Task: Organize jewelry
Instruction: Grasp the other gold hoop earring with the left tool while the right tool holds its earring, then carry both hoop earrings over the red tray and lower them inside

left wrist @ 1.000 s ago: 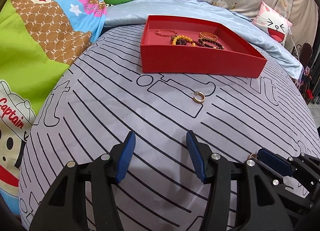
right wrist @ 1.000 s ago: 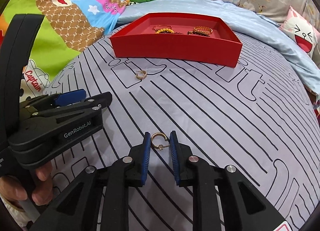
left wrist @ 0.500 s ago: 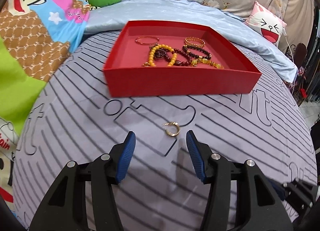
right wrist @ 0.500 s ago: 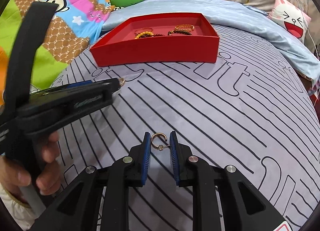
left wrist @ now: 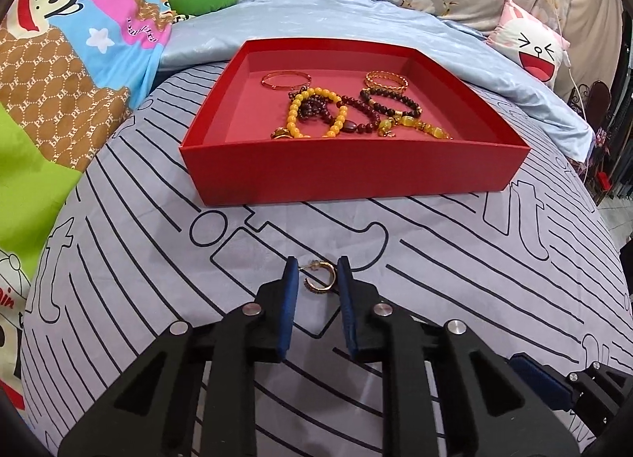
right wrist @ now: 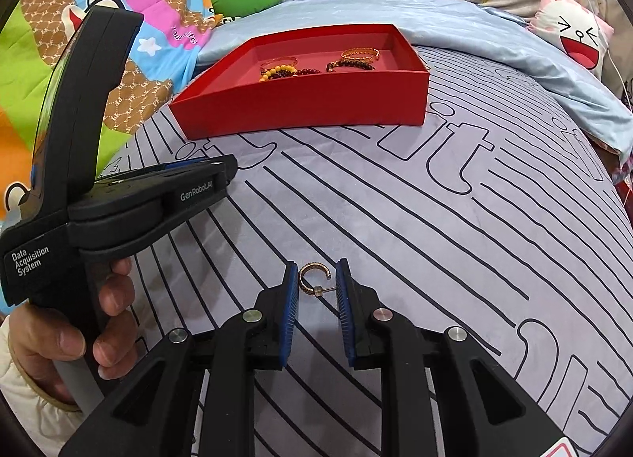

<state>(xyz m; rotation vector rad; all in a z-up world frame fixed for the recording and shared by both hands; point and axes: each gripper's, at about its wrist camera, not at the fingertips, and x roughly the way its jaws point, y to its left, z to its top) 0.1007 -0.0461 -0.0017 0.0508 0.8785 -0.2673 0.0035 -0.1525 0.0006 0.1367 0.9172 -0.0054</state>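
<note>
Grey line-printed bedsheet [left wrist: 455,243] carries a red cardboard tray [left wrist: 348,168]; left claw [left wrist: 316,279] closing around a gold hoop earring [left wrist: 321,278], right claw [right wrist: 316,279] pinching another gold hoop earring [right wrist: 310,279].

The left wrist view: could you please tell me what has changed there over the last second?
The left gripper advanced toward the red tray, reaching a gold hoop earring on the striped bedsheet; its wide jaws are closing around it. The right gripper still holds its own earring, and the tray's bracelets lie unchanged.

Earring [left wrist: 321,278] showing glossy gold metal; tray [left wrist: 348,168] looking matt red card; bedsheet [left wrist: 455,259] reading as smooth cloth; beads [left wrist: 312,109] shining glossy.
</note>
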